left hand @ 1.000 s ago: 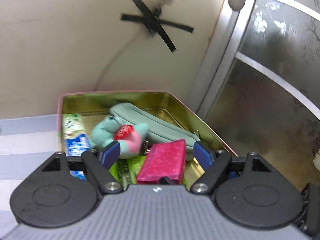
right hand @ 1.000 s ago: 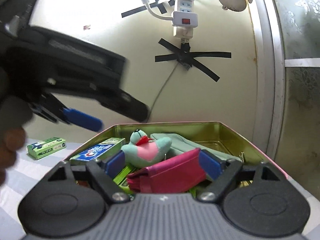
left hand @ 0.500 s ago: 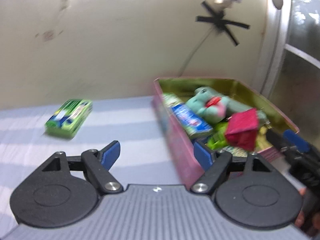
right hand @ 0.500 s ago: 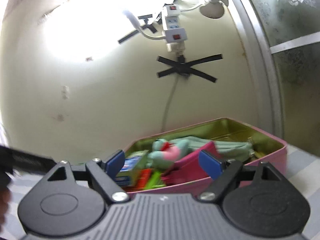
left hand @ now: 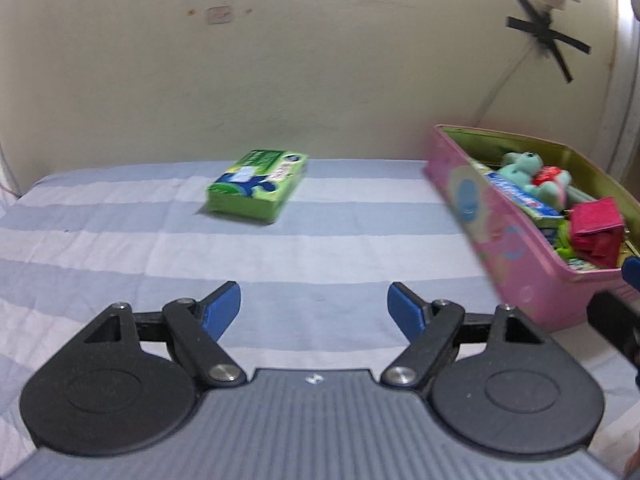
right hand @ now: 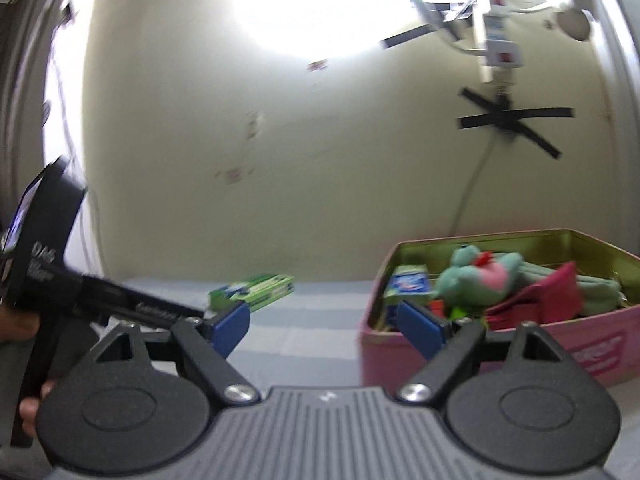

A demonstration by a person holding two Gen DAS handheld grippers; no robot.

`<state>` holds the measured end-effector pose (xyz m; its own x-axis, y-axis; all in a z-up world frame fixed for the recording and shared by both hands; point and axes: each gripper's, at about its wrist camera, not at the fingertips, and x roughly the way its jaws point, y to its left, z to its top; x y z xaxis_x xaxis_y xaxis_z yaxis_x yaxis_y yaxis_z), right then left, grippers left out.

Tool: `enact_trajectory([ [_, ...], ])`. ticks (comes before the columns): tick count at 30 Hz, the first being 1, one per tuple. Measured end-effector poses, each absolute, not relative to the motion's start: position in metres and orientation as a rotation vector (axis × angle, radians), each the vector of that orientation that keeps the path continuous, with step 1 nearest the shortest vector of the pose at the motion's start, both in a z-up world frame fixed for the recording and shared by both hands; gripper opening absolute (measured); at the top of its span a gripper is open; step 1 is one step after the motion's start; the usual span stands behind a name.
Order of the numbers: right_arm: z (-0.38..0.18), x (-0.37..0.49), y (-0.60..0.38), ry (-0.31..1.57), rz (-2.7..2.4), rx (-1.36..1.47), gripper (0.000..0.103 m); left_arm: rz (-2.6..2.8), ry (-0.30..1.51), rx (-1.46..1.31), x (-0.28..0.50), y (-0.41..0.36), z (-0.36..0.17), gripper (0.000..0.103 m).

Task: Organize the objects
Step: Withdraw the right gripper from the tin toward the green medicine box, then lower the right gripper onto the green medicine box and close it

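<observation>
- On the blue-and-white striped bed sheet [left hand: 120, 248]: one green rectangular carton [left hand: 258, 186], lying flat, well apart from the tin, probably last to be stowed.
- Right of it: one pink metal tin [left hand: 516, 256], lid off, packed with one teal plush toy [left hand: 532, 176], others.
- Left tool [left hand: 314, 308], right tool [right hand: 324, 322]: two, fingers apart, nothing clamped.

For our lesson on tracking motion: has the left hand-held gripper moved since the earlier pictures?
Yes. The left hand-held gripper has swung left, away from the pink tin: it was framed over the tin's contents, and the tin now sits at its view's right edge, with the green box ahead.
</observation>
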<state>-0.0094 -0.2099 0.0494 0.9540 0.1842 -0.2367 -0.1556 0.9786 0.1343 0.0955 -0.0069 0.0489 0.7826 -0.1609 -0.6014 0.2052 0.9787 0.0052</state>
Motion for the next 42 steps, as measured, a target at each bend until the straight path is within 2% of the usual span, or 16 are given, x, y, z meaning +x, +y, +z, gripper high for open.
enact_trajectory([
  [19,0.034,0.032,-0.14,0.41,0.259,-0.013,0.084,-0.031,0.659,0.042,0.128,0.07,0.014,0.082],
  [22,0.036,0.046,-0.129,0.431,0.281,-0.024,0.088,-0.005,0.66,0.013,0.133,0.084,0.01,0.082],
  [23,0.036,0.053,-0.125,0.438,0.29,-0.028,0.093,0.001,0.659,-0.006,0.134,0.09,0.009,0.082],
  [31,0.041,0.139,-0.084,0.493,0.32,0.008,0.094,0.01,0.666,-0.174,0.134,0.118,0.008,0.082],
  [38,0.019,0.244,-0.038,0.654,0.159,0.148,0.103,-0.008,0.653,-0.217,0.132,0.124,0.011,0.082],
  [42,0.016,0.28,-0.02,0.696,0.076,0.163,0.103,0.009,0.635,-0.244,0.131,0.132,0.014,0.082],
])
